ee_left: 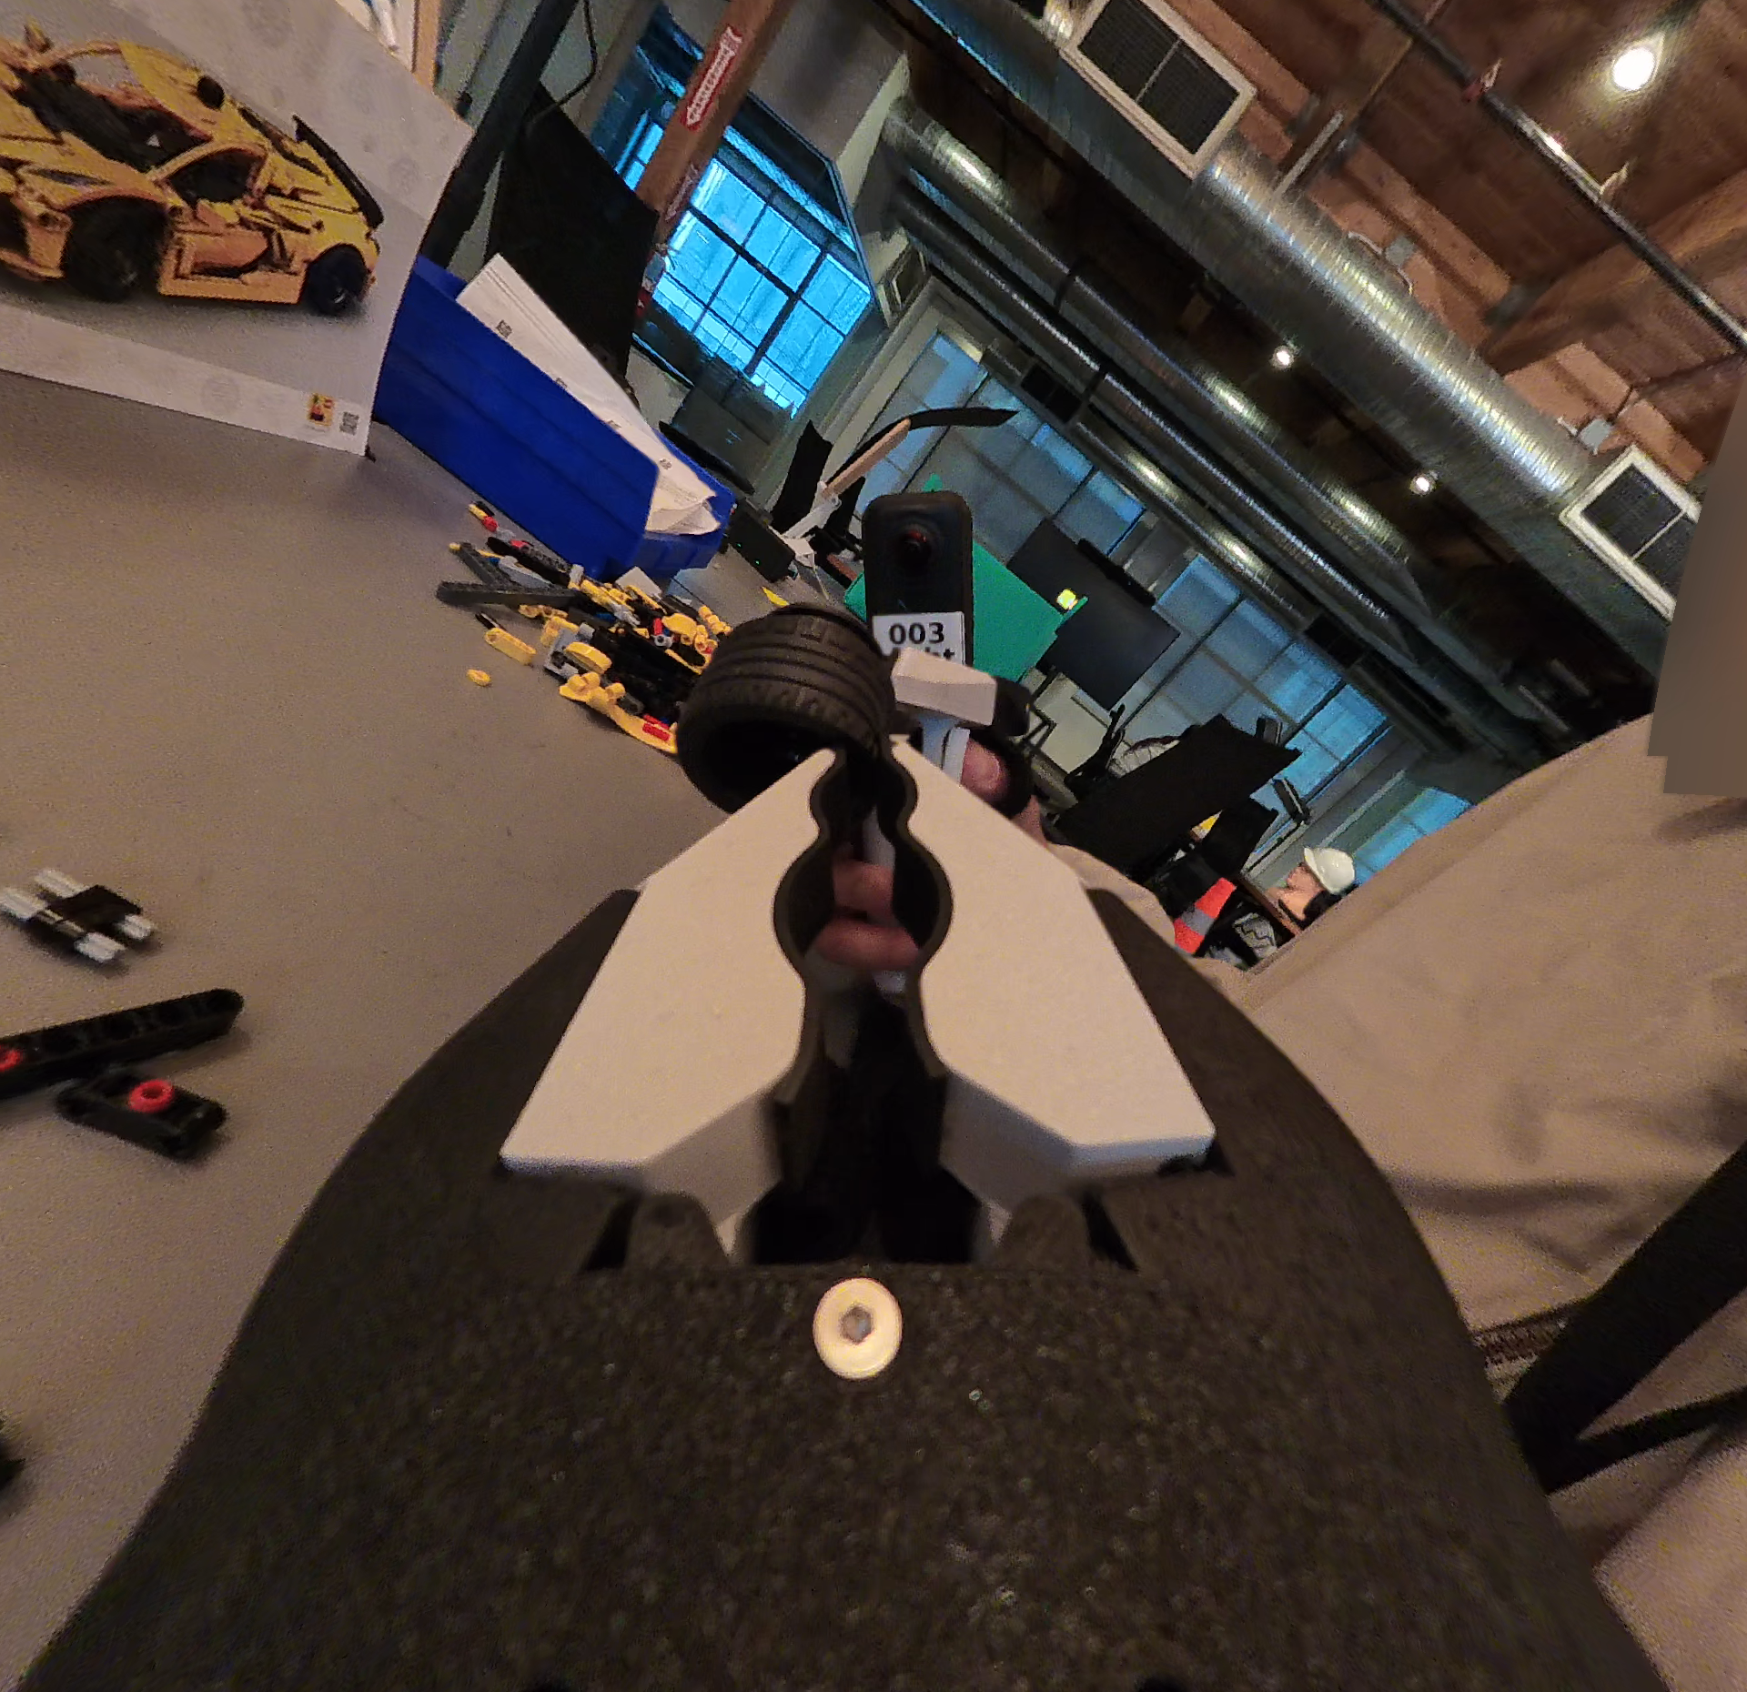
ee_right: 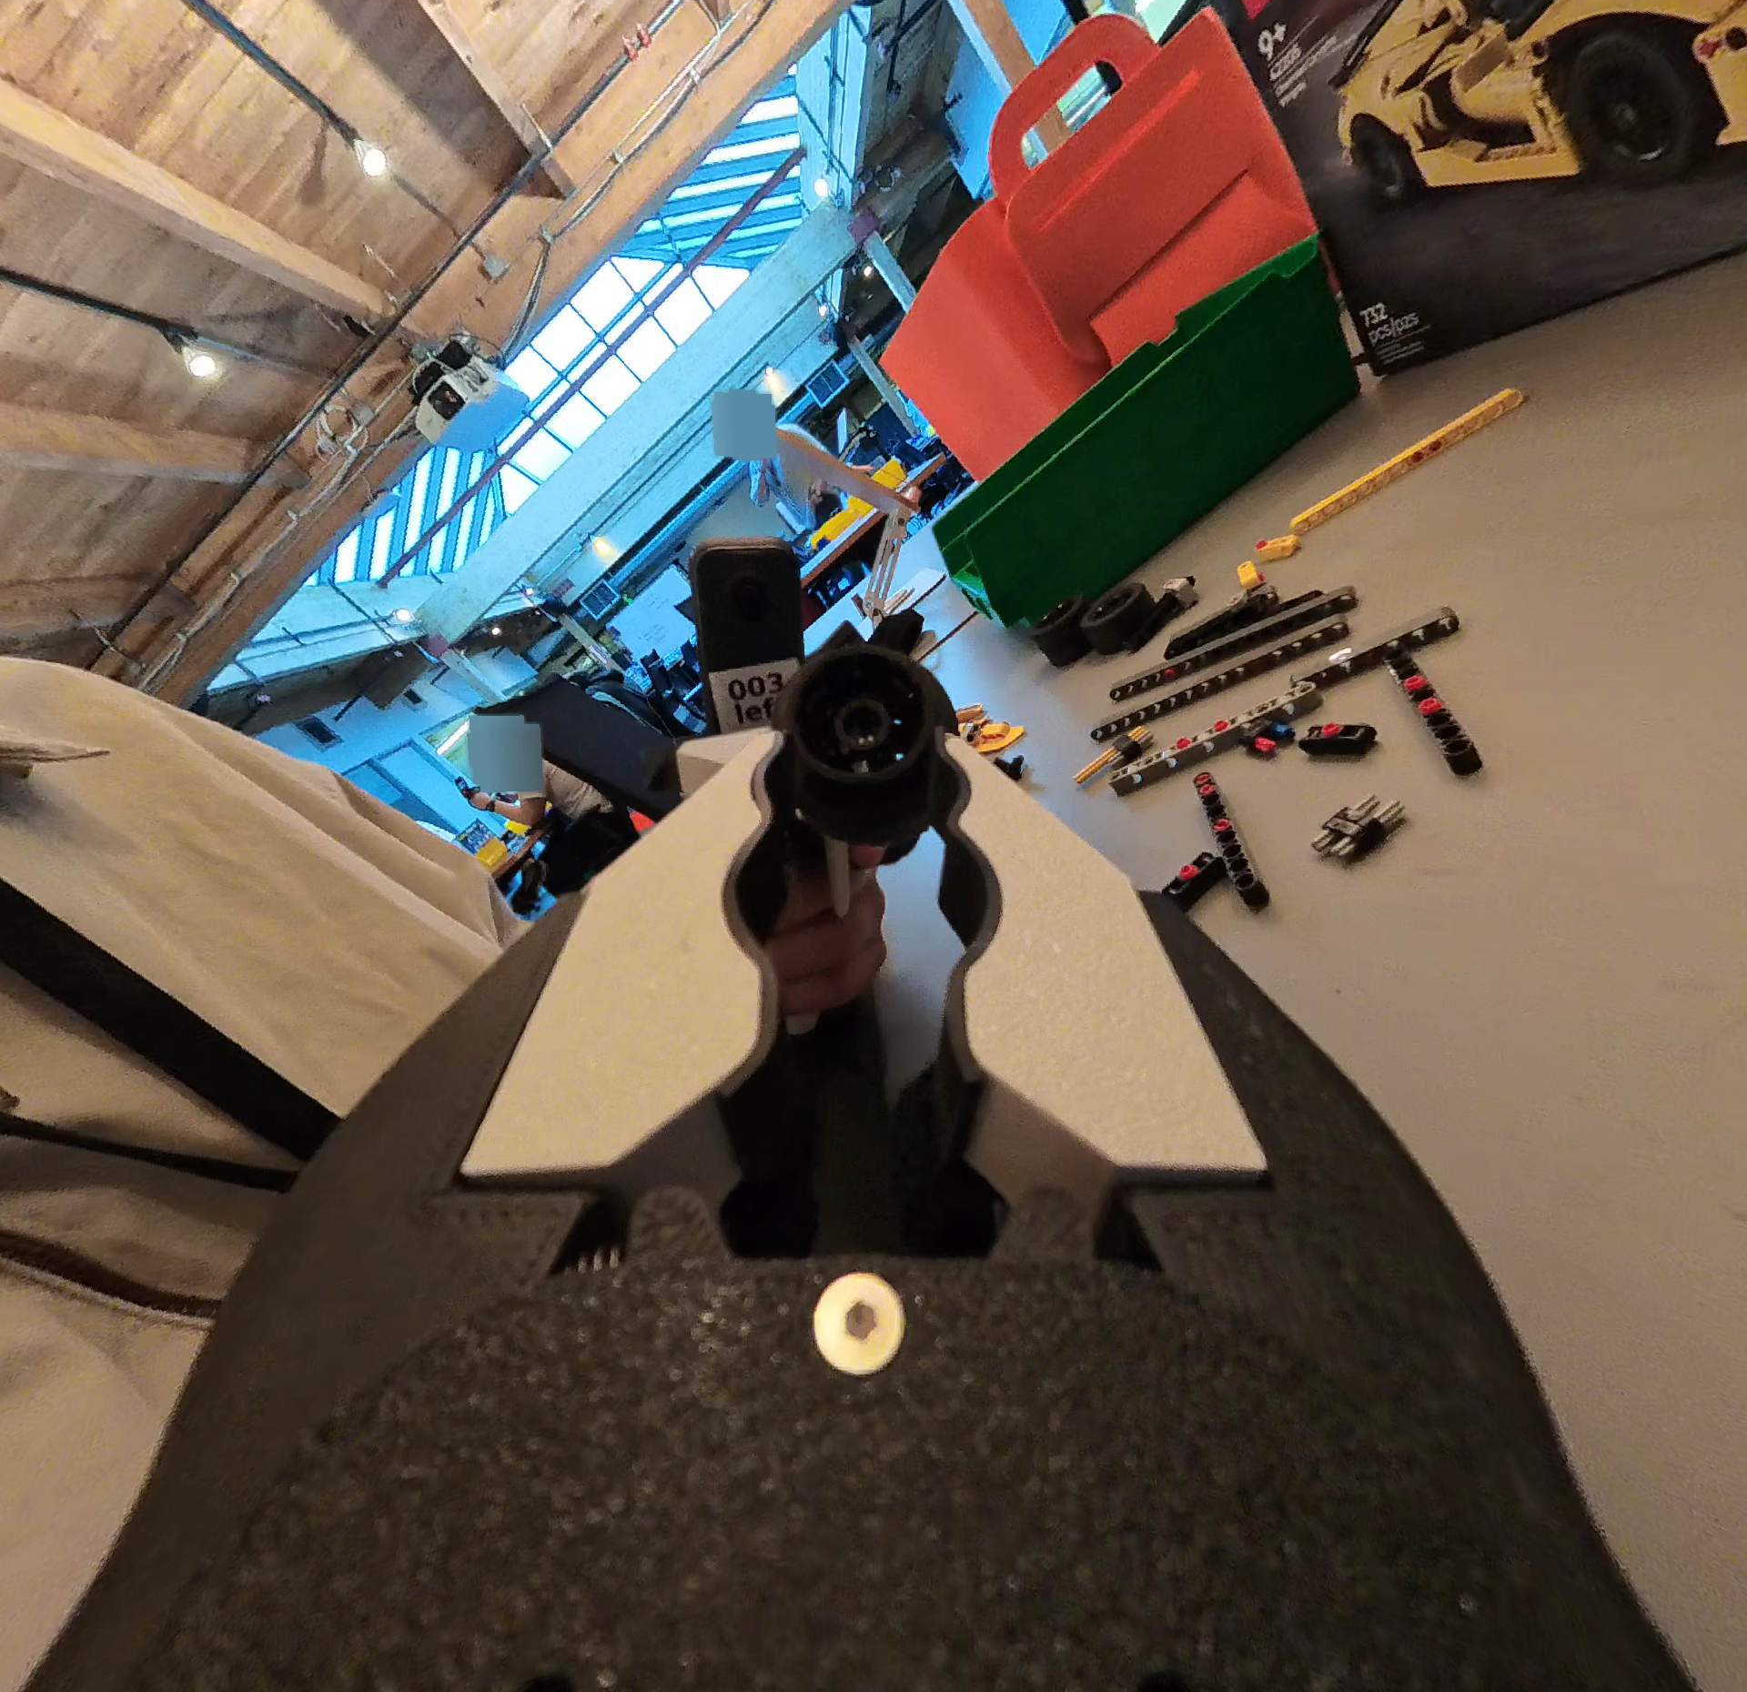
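Fingers, left gripper [ee_left: 865,766]: we log the pale tips as drawn nearly together, with only a slim dark gap between them. They meet the lower edge of the black ribbed rubber tyre on its dark hub [ee_left: 785,701], just above centre of the left wrist view. Whether they actually nip the tyre wall we cannot tell; the contact is hidden by the tips themselves.

Fingers, right gripper [ee_right: 860,758]: pinching the same wheel across its width, one tip on each side, at the centre of the right wrist view. The hub faces us square-on there, so we judge that the wheel's axle line runs along the right gripper's own pointing direction. From the left gripper the tread shows instead, lying up and slightly left of the tips.

Both grippers face each other with the wheel between them, held up off the grey counter [ee_left: 284,701]. Neither is clearly nearer; both are at it.

Surroundings:
- A loose heap of yellow and black building pieces [ee_left: 614,645] lies beyond the wheel, beside a blue plastic bin [ee_left: 510,418].
- In the right of the right wrist view are black perforated beams [ee_right: 1229,673], two spare black tyres [ee_right: 1097,621] and a green tray [ee_right: 1163,475].
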`<state>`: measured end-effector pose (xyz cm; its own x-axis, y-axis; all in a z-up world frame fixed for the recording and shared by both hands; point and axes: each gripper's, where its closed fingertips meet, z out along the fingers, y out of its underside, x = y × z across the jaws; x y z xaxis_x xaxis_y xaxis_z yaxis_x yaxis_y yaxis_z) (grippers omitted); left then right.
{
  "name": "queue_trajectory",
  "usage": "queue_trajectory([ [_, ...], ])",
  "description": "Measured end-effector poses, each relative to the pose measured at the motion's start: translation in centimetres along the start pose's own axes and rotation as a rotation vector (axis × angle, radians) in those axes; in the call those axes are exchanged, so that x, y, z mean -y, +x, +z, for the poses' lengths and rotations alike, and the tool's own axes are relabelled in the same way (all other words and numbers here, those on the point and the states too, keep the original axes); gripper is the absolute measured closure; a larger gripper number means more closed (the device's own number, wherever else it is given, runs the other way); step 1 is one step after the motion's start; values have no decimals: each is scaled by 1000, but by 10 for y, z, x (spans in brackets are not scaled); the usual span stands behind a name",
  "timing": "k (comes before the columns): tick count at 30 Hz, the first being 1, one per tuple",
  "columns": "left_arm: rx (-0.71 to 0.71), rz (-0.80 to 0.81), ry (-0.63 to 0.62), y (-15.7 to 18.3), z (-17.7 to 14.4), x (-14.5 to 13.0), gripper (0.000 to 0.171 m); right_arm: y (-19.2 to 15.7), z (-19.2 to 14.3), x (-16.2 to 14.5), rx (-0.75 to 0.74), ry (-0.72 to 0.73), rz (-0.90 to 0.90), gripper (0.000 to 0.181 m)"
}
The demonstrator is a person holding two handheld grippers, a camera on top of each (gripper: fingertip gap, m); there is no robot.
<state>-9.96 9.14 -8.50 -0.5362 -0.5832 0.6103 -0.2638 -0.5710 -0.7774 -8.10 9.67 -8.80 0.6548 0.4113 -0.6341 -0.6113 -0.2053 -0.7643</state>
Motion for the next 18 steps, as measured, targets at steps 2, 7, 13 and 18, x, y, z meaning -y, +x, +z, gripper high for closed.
queue_trajectory([
  [2, -2, -4, -9, -2, -2, 0, 167, 1, 0, -2, -4, -10, 5, 154],
  [7, -13, 49, -47, 2, -2, -5, 167, 3, 2, -7, -30, -36, -53, 154],
  [13, -28, 141, -142, 7, -1, -16, 167, -3, 12, -17, 48, -83, 26, 137],
  [18, -36, 157, -140, 9, -2, -16, 167, -5, 7, -15, 100, -73, 100, 148],
])
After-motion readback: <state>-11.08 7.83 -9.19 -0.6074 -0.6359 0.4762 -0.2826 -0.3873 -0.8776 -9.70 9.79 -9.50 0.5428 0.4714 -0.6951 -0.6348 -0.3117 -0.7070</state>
